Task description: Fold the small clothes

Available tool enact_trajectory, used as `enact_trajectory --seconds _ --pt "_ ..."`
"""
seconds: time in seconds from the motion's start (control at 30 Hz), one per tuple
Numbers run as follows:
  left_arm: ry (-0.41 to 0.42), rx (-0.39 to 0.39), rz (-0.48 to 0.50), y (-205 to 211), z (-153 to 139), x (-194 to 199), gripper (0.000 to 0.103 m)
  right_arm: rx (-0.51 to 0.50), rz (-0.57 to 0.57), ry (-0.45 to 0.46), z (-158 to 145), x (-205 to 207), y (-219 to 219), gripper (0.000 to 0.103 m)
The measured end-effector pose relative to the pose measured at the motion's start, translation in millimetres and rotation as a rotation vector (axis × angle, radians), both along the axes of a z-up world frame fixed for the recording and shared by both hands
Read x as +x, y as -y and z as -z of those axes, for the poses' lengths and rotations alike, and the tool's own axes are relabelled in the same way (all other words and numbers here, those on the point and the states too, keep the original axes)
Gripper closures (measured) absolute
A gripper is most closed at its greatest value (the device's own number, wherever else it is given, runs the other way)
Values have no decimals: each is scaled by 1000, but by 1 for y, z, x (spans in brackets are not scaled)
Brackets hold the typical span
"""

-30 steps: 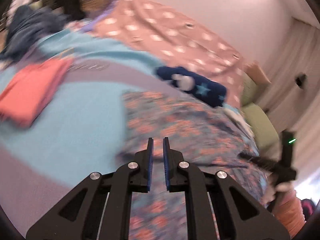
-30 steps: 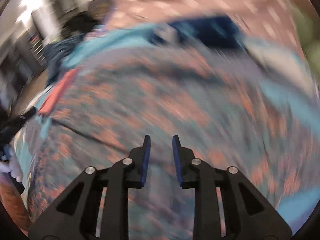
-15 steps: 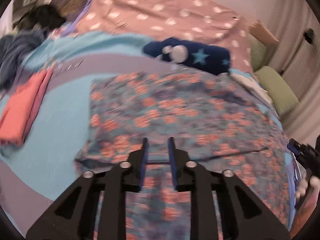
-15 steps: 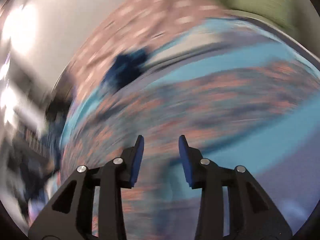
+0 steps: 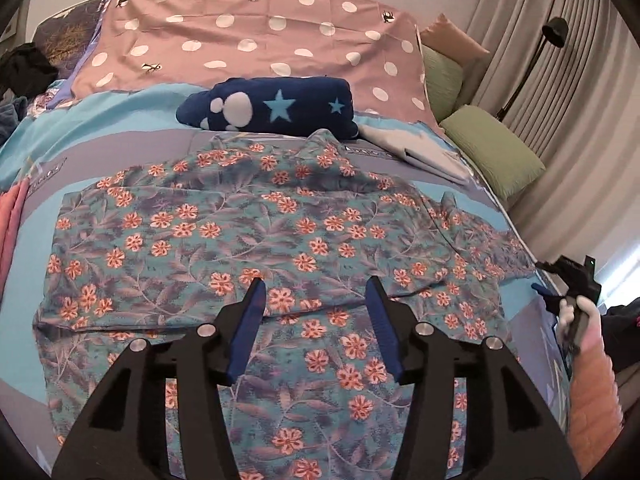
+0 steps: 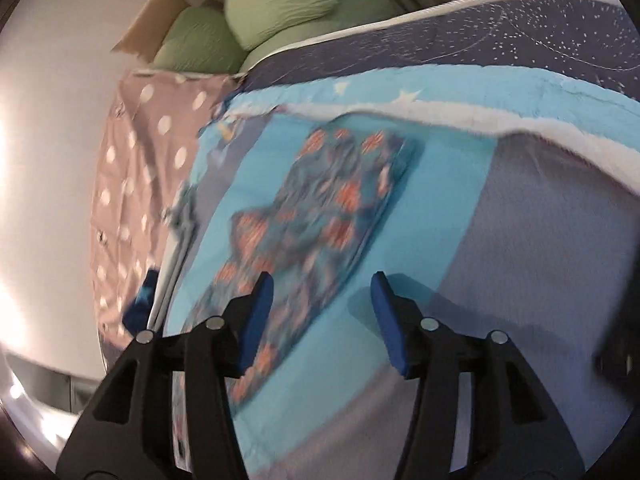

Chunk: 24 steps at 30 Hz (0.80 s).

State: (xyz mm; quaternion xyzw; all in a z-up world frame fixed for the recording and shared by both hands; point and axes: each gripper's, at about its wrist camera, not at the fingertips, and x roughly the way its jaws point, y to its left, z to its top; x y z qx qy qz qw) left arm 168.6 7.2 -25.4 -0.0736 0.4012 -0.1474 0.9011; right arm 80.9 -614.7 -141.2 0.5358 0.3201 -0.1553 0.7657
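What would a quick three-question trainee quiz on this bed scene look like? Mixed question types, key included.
1. True or false: the left tongs are clamped on the floral garment.
2. Multiple choice: what lies just beyond the floral garment, toward the polka-dot cover? A) a navy blanket with stars B) a red towel C) a white shoe
3. Short answer: what colour are the cushions at the far right corner of the bed?

Key
1. False: the jaws stand apart, having just been opening, with the fabric below and nothing pinched.
2. A: the navy star blanket.
3. Green.
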Motion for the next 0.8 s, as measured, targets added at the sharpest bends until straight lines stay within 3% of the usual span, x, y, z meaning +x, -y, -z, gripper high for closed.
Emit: enact_trajectory --seconds 0.17,0.2,0.33,0.47,0.6,0.67,0.8 --pt "-3 20 -40 -10 2 3 50 78 103 71 22 19 21 54" --pt "-5 19 -47 -12 3 4 50 100 125 88 25 19 26 59" --pt "-29 4 -73 -20 11 12 50 106 106 72 28 29 35 96" --pt "-35 -3 -65 -18 17 16 50 120 62 182 7 30 23 96" --pt "-35 -1 -49 -16 21 16 50 116 -144 355 -52 39 -33 96" --pt "-34 -15 -54 -18 23 15 50 53 -314 446 -98 49 -89 96" --pt "-35 -65 -82 -31 25 9 50 -29 -618 561 -154 63 -208 95"
